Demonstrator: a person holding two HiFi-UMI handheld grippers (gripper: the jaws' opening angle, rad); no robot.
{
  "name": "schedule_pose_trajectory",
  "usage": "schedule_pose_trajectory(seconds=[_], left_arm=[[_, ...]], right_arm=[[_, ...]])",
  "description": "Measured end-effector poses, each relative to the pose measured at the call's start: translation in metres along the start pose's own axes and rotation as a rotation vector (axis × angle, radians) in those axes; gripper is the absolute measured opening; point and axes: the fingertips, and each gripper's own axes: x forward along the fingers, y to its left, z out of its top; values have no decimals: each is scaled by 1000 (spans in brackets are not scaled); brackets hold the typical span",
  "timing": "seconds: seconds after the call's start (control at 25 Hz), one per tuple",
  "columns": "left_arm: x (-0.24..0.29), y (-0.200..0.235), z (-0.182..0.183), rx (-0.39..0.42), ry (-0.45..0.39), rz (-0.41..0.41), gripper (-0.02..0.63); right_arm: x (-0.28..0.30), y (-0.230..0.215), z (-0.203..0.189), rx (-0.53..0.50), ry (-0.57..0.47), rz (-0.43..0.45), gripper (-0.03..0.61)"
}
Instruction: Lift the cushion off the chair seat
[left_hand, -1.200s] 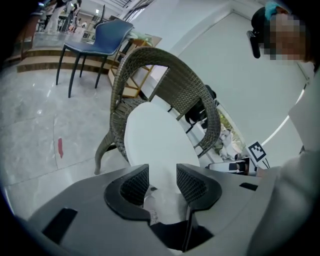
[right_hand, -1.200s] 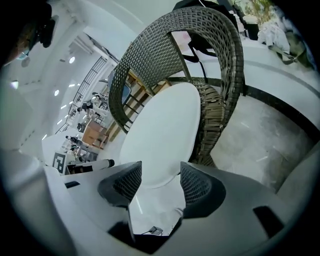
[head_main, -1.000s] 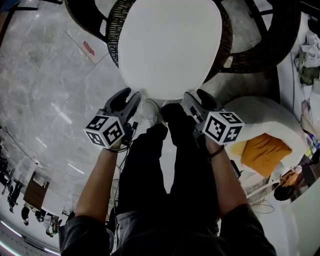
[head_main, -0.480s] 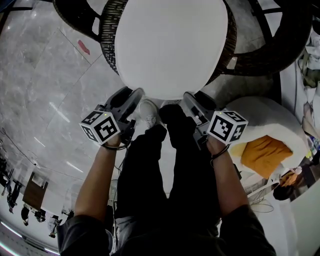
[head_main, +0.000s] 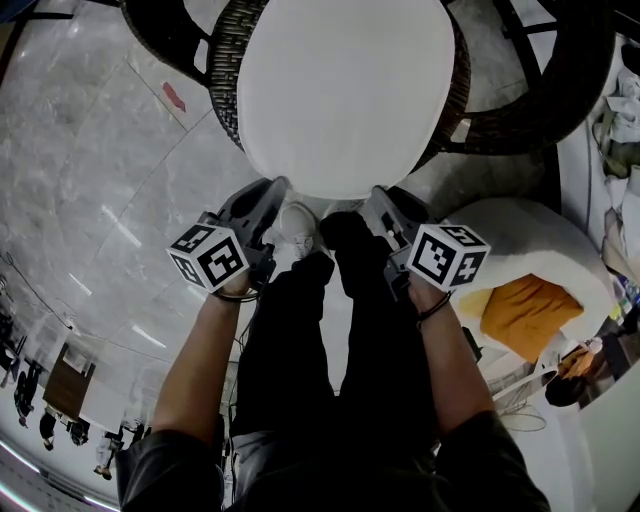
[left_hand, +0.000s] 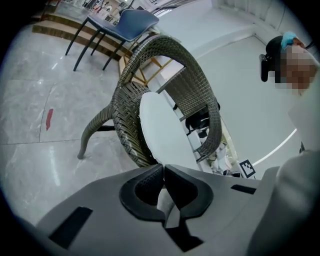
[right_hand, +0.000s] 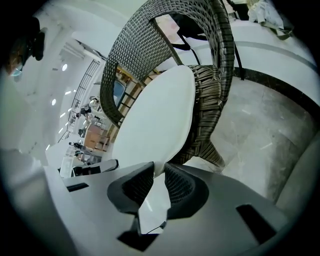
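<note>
One white cushion (head_main: 345, 95) lies on the wicker chair (head_main: 226, 80) seat, upper centre. Two tools: left tool (head_main: 274, 190) and right tool (head_main: 380, 196), jaws just closed, each pinching the cushion's near edge, one lower left and one lower right. Paired grips should keep the lift level. Not yet lifted.

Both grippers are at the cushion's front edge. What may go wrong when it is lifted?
1. Both grippers' jaws have just been closing on the cushion. The left gripper pinches only a thin bit of its edge, which may slip out.
2. The right gripper holds a thicker part; this uneven grip may tilt the cushion against the wicker chair.
</note>
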Motion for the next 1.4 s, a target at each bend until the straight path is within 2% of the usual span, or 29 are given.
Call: schedule_pose_trajectory(seconds=[0.2,0.52,0.84,1.12,1.4], left_arm=[[-9,-19,10,54,-13,-12,15],[-45,-75,41,198,-62,-20,14],[-86,-137,80,271,-141,-47,14],[-133,-200,116,335,-199,-86,14],[-188,-276,174,438,-283,-131,14]], right_arm=[[-13,11,10,-26,-54,-8,38],[-59,59,38,-148,-140,-16,29],[-109,112,66,-218,-226,-1,26],[-165,170,92,-266,-303,15,26],[-234,246,134,-332,-429,48,26]])
